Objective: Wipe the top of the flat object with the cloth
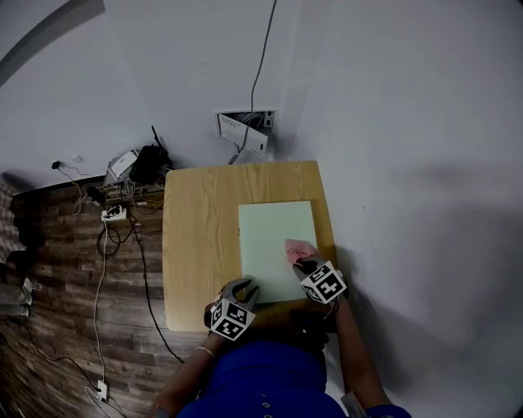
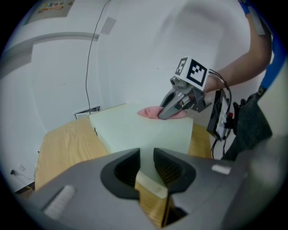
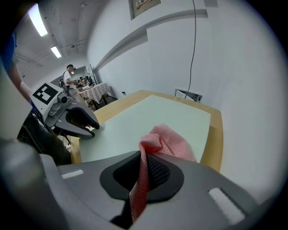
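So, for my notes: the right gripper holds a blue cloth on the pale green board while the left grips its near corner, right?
No: the cloth in the right gripper is pink, not blue; the right gripper view shows it. The rest holds.

cloth (image 3: 164, 143): lower end drops between jaws of right gripper (image 3: 144, 164), out of sight | flat board (image 1: 274, 237): near corners covered by left gripper (image 1: 243, 287) and right gripper in head view | floor clutter (image 1: 135, 167) left of table (image 1: 196, 245): too small to identify | wall poster (image 3: 144, 5): cut by top edge
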`<state>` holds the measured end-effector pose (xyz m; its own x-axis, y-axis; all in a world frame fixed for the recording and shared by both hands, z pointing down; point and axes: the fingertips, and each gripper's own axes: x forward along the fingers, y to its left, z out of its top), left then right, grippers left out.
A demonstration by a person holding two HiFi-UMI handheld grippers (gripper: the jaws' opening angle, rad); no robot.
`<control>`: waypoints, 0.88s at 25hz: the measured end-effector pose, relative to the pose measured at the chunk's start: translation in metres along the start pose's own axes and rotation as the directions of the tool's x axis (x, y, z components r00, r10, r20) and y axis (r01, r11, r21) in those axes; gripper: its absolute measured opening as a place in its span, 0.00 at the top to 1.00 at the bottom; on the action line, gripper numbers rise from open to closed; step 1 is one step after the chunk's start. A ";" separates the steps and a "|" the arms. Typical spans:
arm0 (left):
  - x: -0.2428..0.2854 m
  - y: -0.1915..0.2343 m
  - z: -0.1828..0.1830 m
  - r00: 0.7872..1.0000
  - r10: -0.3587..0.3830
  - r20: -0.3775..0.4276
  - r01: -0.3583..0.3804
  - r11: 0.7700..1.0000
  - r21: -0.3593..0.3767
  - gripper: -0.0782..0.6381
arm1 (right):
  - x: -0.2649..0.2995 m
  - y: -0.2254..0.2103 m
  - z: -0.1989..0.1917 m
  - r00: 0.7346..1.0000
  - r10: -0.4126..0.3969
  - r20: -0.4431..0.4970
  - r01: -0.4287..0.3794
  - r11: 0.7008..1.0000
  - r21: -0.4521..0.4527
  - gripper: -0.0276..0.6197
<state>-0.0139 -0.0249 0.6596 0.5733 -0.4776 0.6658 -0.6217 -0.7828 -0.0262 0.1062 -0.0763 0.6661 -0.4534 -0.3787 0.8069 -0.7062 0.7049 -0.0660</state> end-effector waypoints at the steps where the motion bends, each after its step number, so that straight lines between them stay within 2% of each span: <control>1: 0.000 0.000 0.000 1.000 0.000 0.000 0.000 1.000 0.000 0.76 | -0.001 -0.002 -0.002 1.000 -0.005 0.001 0.005 1.000 0.007 0.94; 12: 0.000 0.000 0.001 1.000 0.002 0.004 -0.002 1.000 -0.001 0.76 | -0.015 -0.013 -0.018 0.999 -0.042 0.003 0.042 0.997 0.062 0.94; 22: 0.002 -0.002 0.000 1.000 0.005 0.002 -0.005 1.000 -0.013 0.76 | -0.015 -0.014 -0.024 1.000 -0.027 0.004 0.027 0.998 0.063 0.94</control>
<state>-0.0114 -0.0241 0.6610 0.5712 -0.4822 0.6643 -0.6314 -0.7752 -0.0197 0.1362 -0.0660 0.6688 -0.4361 -0.4004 0.8059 -0.7509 0.6555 -0.0807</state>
